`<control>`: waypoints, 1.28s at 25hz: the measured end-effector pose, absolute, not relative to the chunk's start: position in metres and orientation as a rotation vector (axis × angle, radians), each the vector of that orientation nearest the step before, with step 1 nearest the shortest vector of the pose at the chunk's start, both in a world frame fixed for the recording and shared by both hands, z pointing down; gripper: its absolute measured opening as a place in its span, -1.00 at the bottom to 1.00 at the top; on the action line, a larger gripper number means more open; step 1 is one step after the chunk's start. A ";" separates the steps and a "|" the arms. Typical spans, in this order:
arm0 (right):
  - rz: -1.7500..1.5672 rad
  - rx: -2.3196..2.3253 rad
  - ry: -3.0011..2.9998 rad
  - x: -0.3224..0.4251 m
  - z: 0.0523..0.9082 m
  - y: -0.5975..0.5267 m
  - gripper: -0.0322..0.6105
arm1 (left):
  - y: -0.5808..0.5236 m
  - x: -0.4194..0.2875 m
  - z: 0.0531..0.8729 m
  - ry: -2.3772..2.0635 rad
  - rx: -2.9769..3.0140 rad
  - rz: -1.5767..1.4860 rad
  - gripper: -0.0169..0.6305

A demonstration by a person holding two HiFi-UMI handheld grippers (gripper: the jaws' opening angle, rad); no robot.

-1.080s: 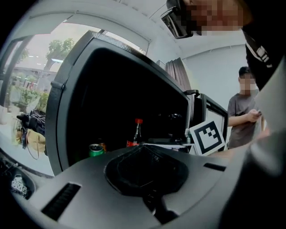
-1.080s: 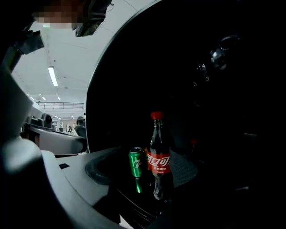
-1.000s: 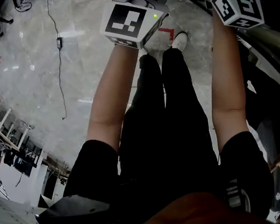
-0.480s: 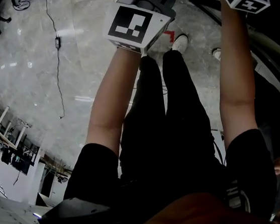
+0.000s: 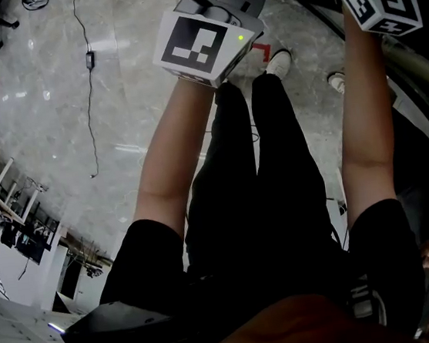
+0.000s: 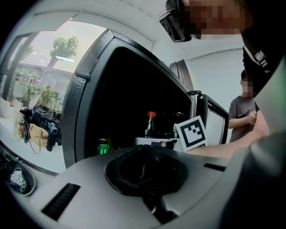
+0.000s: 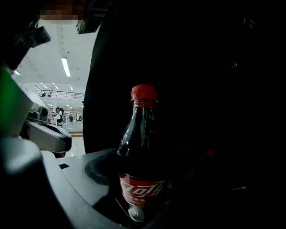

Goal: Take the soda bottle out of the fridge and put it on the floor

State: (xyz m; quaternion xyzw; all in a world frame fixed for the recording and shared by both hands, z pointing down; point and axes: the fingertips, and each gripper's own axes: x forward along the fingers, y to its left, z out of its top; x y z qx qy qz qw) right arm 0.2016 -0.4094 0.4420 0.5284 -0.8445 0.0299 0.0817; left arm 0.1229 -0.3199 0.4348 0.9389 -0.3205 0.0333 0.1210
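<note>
Left tool (image 6: 147,172): outside fridge (image 6: 79,103), in front of opening. Shut tight, nothing in it. Hardly moved.
Green can (image 6: 103,146): inside fridge, left part.
Soda bottle (image 7: 142,147): inside fridge, standing up, red cap on.
Right tool (image 7: 136,208): pushed further into fridge in last second. Now closed around bottle's bottom part.
Looks like grab is done. Bottle not out yet.
Next job, I think: pull bottle out of fridge, set it down on floor (image 5: 59,108) outside fridge.
</note>
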 end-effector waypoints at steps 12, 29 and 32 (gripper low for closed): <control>0.142 1.283 -2.710 0.110 0.448 -0.302 0.09 | -0.266 0.059 0.469 -1.026 2.668 0.075 -0.93; 0.366 1.089 -2.584 0.010 0.733 -0.233 0.09 | -0.212 -0.043 0.692 -1.095 2.466 0.243 -0.93; 0.396 1.046 -2.539 0.000 0.790 -0.218 0.09 | -0.205 -0.052 0.735 -1.099 2.454 0.300 -0.93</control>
